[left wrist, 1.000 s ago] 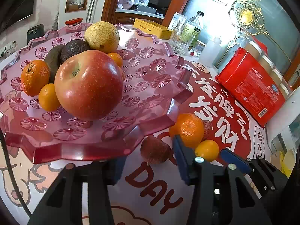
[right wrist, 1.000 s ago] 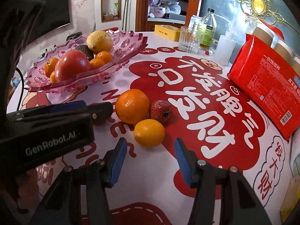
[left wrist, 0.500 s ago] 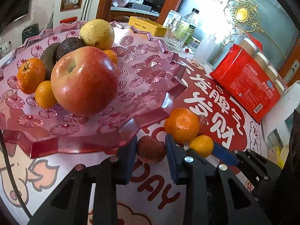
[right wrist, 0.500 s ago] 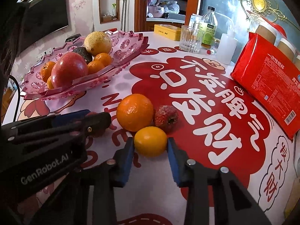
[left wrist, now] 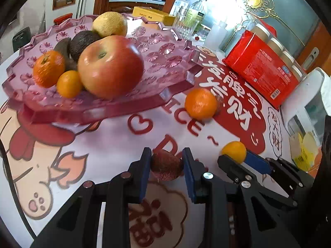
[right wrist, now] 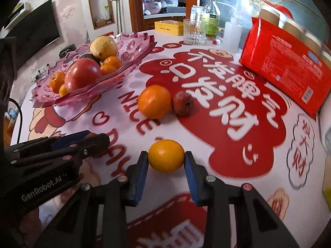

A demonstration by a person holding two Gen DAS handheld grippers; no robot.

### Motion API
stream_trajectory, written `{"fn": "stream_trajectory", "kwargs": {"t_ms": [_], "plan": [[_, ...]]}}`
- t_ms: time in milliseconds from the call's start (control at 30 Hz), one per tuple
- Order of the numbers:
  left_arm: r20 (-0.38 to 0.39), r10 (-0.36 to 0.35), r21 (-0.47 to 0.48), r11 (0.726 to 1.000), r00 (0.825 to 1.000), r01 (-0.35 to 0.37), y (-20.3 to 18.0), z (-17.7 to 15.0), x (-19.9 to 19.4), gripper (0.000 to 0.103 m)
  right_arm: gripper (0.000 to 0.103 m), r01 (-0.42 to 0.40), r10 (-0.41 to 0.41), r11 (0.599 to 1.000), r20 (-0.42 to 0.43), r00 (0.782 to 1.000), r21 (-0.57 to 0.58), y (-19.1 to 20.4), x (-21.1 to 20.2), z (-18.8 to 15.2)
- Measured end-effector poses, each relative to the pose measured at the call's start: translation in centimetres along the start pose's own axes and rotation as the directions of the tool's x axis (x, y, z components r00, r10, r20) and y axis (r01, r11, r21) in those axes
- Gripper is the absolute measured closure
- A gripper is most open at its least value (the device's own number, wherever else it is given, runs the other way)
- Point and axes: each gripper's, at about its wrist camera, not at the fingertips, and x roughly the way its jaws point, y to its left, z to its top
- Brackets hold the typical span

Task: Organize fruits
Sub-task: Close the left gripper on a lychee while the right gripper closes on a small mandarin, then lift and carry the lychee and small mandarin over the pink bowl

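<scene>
My left gripper (left wrist: 166, 158) is shut on a small dark red rough-skinned fruit (left wrist: 166, 166), held over the printed tablecloth in front of the pink glass fruit plate (left wrist: 178, 80). On the plate lie a big red apple (left wrist: 110, 66), small oranges, avocados and a yellow pear. My right gripper (right wrist: 165, 157) is shut on a small yellow-orange citrus (right wrist: 166, 156). A larger orange (right wrist: 154, 101) and a second red rough-skinned fruit (right wrist: 183, 103) rest on the cloth beyond it. In the right wrist view the left gripper (right wrist: 97, 142) sits at the lower left, hiding its fruit.
A red packet (right wrist: 283, 68) with paper cups lies at the right. A drinking glass (right wrist: 194, 32), a bottle (right wrist: 211, 16), a small white bottle and a yellow tin (right wrist: 168, 27) stand at the table's far side. A white appliance (left wrist: 306, 103) sits at the right edge.
Both grippers went from open to shut on their fruits. Each has drawn its fruit back towards me, away from the plate and the larger orange.
</scene>
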Motion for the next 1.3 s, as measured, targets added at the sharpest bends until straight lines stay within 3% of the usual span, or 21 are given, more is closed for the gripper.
{"fn": "stream_trajectory", "kwargs": {"t_ms": [333,767,1300], "plan": [[-0.006,-0.034,-0.003,0.999,0.999,0.034,2.1,-0.2,-4.3,0.074,0.068,0.015,-0.011,0.994,-0.034,0.999,0.11,2.6,-3.2,-2.2],[-0.052,-0.095,0.118,0.988,0.994,0.1,4.4,-0.5,-11.0,0.074,0.068,0.043,-0.043,0.981,-0.002,0.999,0.191,6.3,-7.5,-2.2],[-0.029,-0.18,0.286,0.941,0.983,0.181,10.3,6.4,-15.6,0.074,0.068,0.079,-0.09,0.949,0.022,0.996,0.307,14.5,-8.4,0.3]]}}
